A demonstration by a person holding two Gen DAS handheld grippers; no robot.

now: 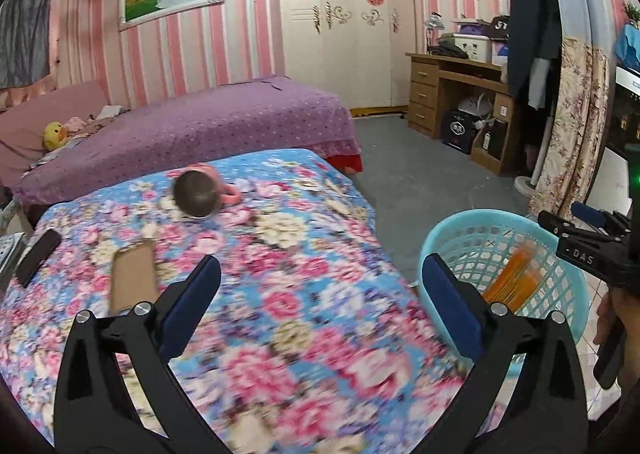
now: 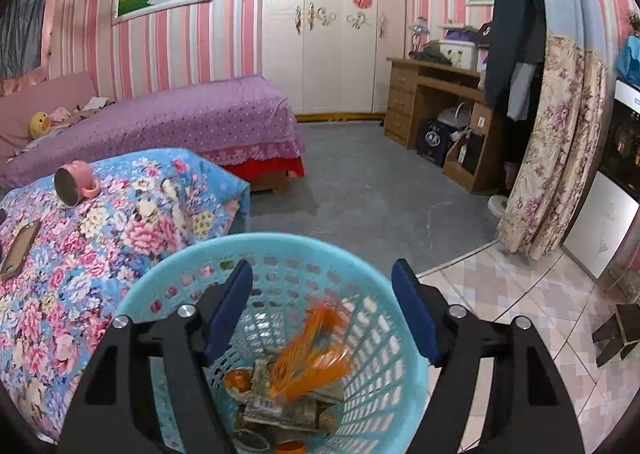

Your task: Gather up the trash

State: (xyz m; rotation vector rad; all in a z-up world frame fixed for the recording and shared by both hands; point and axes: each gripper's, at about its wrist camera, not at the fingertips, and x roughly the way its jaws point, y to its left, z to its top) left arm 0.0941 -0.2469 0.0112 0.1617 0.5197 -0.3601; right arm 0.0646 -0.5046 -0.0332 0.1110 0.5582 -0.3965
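Support surface: bed covered with a blue and pink floral spread.

On it:
- pink mug, lying on its side near the far end, open mouth toward the cameras.
- brown cardboard piece, flat, near the left edge.
- dark flat object, left of the cardboard, at the bed's left edge; cannot be identified.

Floor: grey, meeting pale patterned tiles nearer the cameras. Blue plastic basket sits just beside the bed's right side.
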